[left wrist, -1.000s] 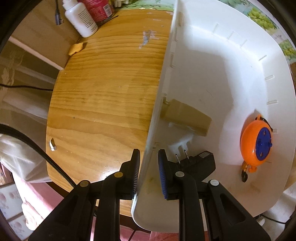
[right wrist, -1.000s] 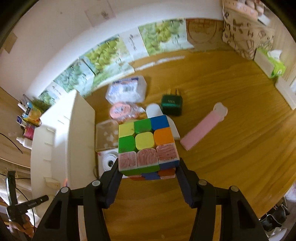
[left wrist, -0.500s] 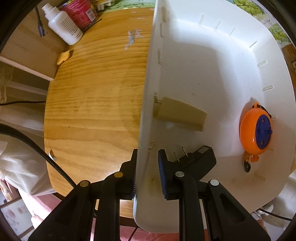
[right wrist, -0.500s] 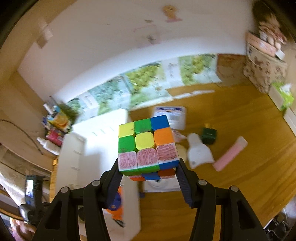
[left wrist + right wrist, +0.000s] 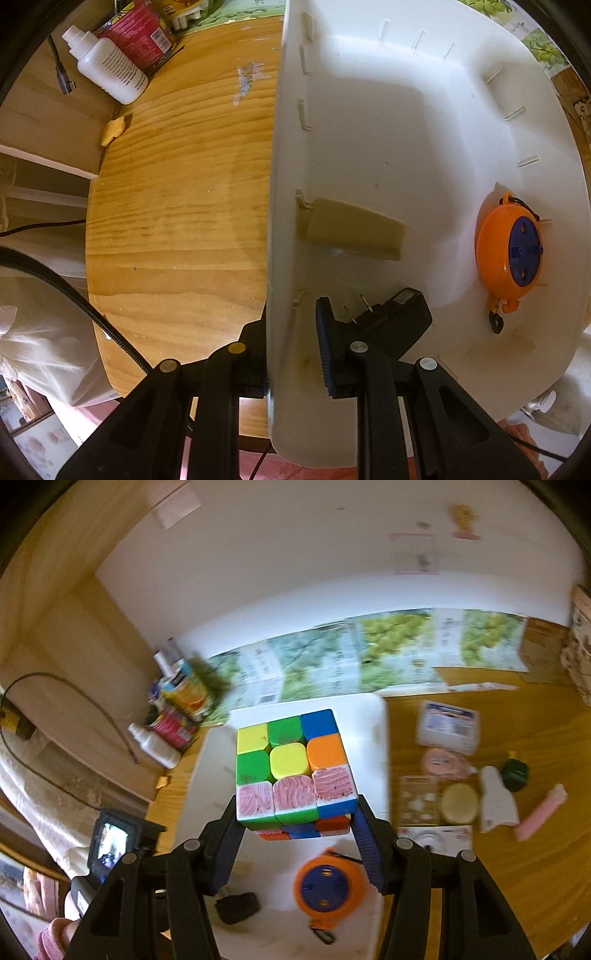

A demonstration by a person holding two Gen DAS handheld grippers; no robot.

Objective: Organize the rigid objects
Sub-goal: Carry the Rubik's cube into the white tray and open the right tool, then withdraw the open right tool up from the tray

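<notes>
My right gripper (image 5: 295, 823) is shut on a scrambled puzzle cube (image 5: 291, 768) and holds it in the air above the white bin (image 5: 380, 738). My left gripper (image 5: 291, 347) is shut on the bin's near left wall (image 5: 280, 221), one finger outside and one inside. In the bin lie an orange and blue cord reel (image 5: 511, 251) (image 5: 327, 886), a black plug adapter (image 5: 399, 317) (image 5: 236, 906) and a tan divider piece (image 5: 354, 229).
On the wooden table right of the bin lie a pink bar (image 5: 539, 812), a white holder (image 5: 496, 803), a green adapter (image 5: 515, 771), a clear box (image 5: 448, 727), a pink tape (image 5: 443, 764) and small boxes. A white bottle (image 5: 107, 66) and a red can (image 5: 140, 33) stand at the far left.
My right gripper has lifted the cube from the pile of loose items and carried it left over the white bin. My left gripper keeps its hold on the bin wall.
</notes>
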